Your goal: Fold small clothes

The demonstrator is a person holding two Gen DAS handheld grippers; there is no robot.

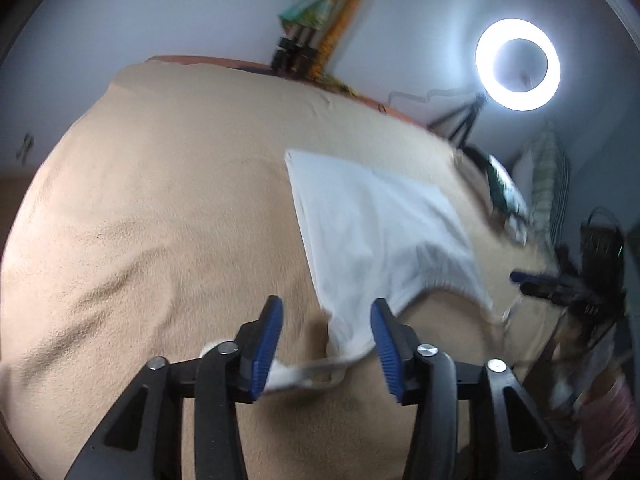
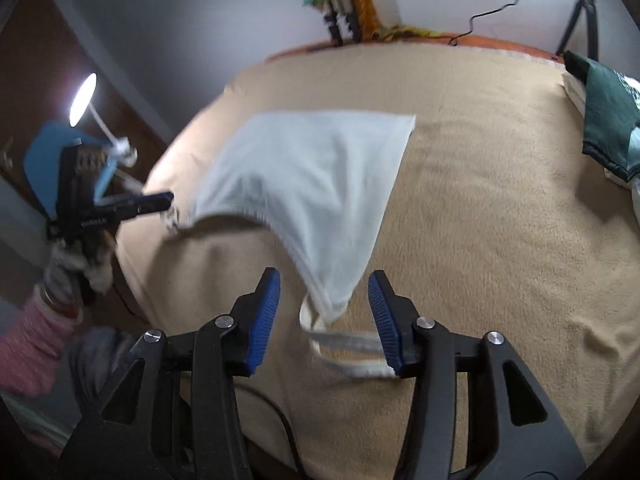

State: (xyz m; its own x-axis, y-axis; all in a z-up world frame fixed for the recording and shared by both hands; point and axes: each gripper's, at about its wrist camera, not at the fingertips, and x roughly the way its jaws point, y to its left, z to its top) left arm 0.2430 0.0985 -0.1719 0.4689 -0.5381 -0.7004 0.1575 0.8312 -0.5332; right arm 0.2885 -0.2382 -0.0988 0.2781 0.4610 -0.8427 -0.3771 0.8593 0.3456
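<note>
tan blanket [image 1: 160, 200] covers bed; white top [image 1: 372, 232] lies on it. both tongs, left [image 1: 326, 322] & right [image 2: 324, 294], gape released w/ straps slack between. thin, floppy, light; pinch strap ends.

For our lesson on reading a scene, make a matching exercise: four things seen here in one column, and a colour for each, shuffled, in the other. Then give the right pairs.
Things:
1. Top
2. Blanket
3. Pads
4. Cushion

Colours:
A. Dark green
B. Beige
C. White
D. Blue

Pairs: 1-C, 2-B, 3-D, 4-A
</note>
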